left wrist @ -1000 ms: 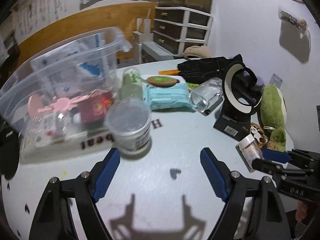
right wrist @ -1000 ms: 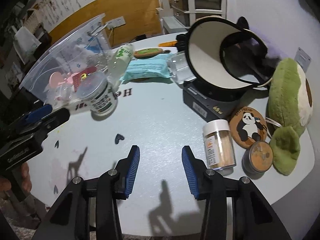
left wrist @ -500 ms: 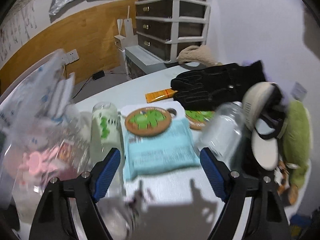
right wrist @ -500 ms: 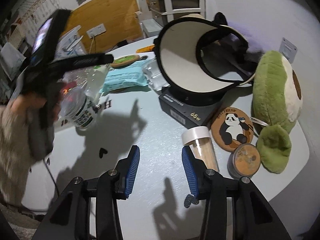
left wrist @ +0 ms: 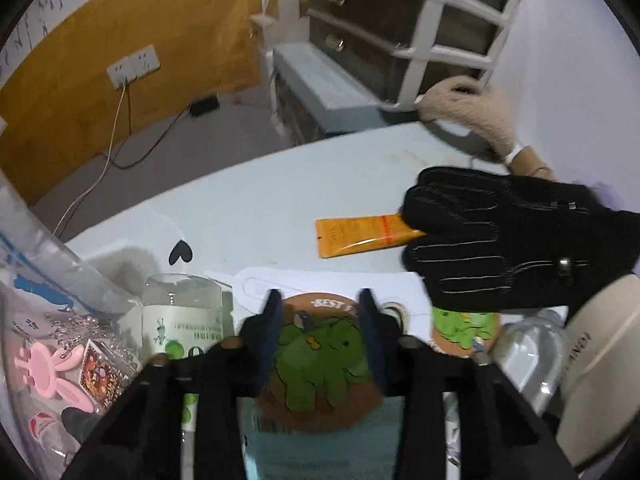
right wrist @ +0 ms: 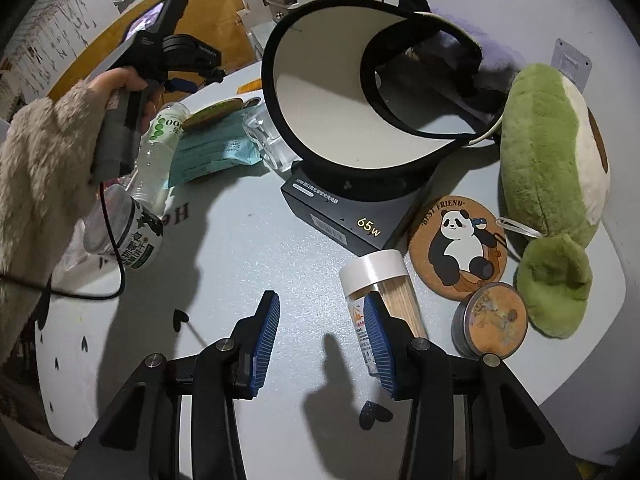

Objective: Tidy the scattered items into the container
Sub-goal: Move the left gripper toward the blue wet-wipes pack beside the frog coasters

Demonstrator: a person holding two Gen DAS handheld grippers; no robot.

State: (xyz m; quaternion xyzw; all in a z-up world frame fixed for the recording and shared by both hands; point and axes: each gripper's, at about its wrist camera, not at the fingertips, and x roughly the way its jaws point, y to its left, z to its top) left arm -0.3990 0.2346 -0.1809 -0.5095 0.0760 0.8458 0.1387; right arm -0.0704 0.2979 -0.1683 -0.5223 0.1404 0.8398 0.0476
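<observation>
Closing around the green dinosaur coaster atop the teal packet, the left tool is narrowing its jaws; the right tool is hovering apart over the counter, beside the toothpick jar. The clear container is sitting left.

Left wrist view: the left gripper is motion-blurred, jaws closing over the dinosaur coaster; contact cannot be confirmed. The second coaster is mostly covered by the black glove, which also hides one end of the orange tube. The container is cut off at the left edge. Right wrist view: the toothpick jar is partly hidden behind the right gripper's finger. The box sits largely under the visor.
</observation>
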